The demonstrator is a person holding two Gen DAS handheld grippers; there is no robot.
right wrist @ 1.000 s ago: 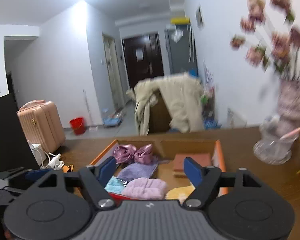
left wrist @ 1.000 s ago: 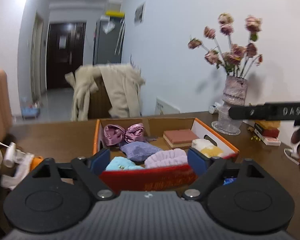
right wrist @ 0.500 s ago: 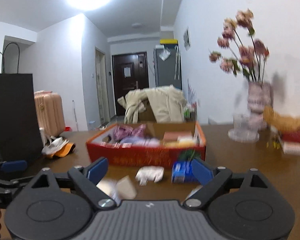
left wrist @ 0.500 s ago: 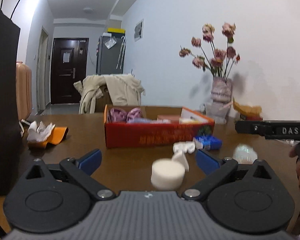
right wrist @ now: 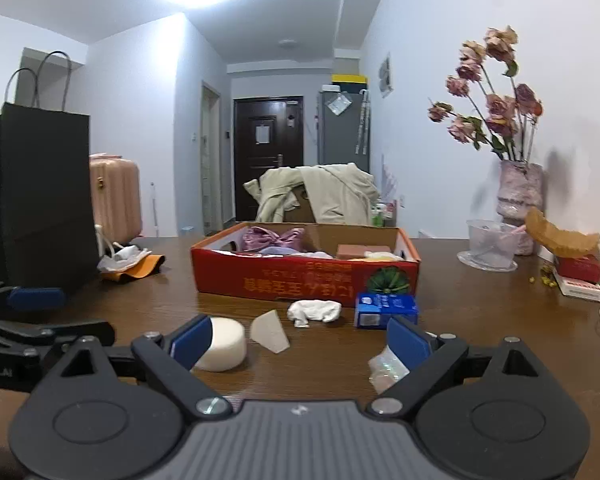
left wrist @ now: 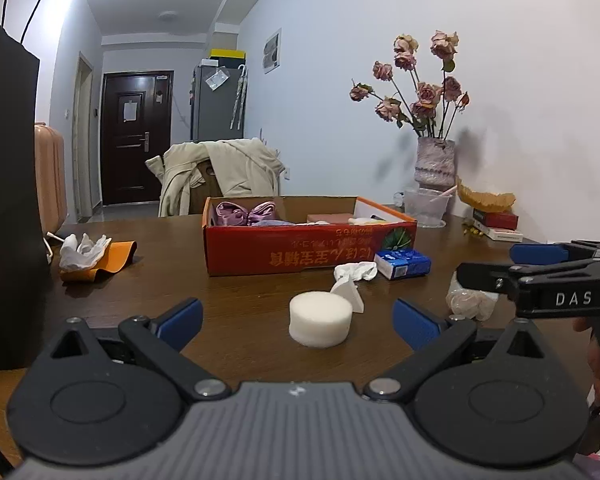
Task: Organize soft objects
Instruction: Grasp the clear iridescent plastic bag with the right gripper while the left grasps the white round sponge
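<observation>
- Left gripper: jaws spread wide, nothing between the pads; last number barely changes, so treat as fully open.
- Right gripper: jaws have just been opening further, nothing pinched.
- Landmark: red box — already holds a purple bow and other soft items.
- Loose, all on the near side of the box: white sponge puck straight ahead of the left gripper, white wedge touching it, crumpled white cloth, blue pack at the box's right corner, clear crinkly bag further right.
- Risks: puck squashes and springs out if pinched off-centre — wedge gets knocked aside; grippers sit close, could clash.
</observation>
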